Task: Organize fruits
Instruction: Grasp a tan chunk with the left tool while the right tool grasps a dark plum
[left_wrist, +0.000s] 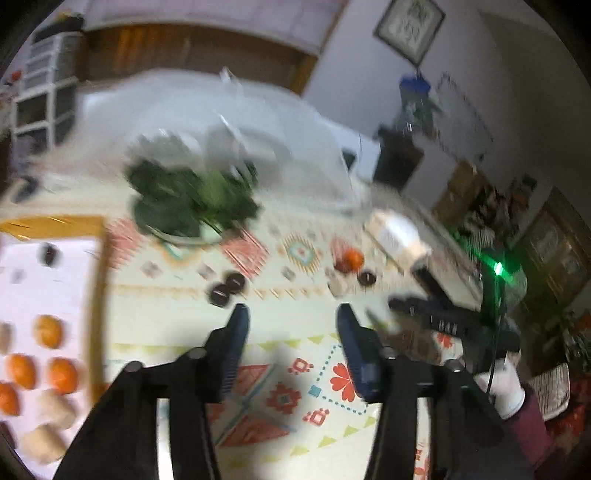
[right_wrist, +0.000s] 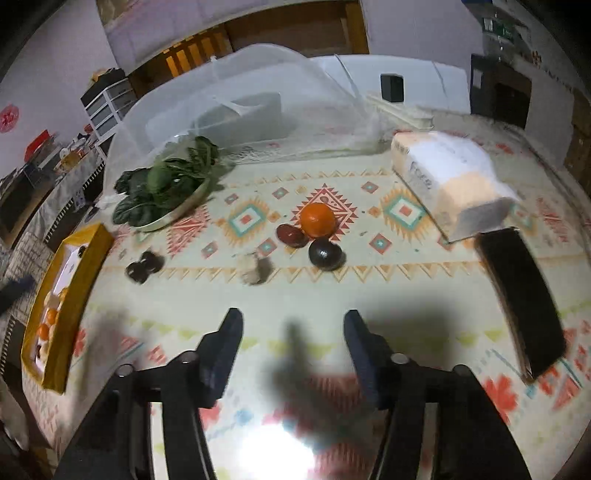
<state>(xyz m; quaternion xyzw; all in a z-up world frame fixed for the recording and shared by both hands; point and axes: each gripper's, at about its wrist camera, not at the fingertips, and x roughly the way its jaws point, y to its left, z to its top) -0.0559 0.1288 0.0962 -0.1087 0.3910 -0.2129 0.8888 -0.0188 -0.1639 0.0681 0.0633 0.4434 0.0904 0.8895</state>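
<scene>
Your right gripper (right_wrist: 293, 325) hangs with fingers apart and empty; reach straight ahead, straddle the orange (right_wrist: 317, 219), avoiding the dark fruit (right_wrist: 325, 254) nearer you.

Left gripper (left_wrist: 291, 314) spread wide, empty; right gripper (right_wrist: 293, 319) likewise, apparently hovering above table.

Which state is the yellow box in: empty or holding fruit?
Holding fruit: the yellow box contains several oranges and pale fruits on its white lining.
</scene>
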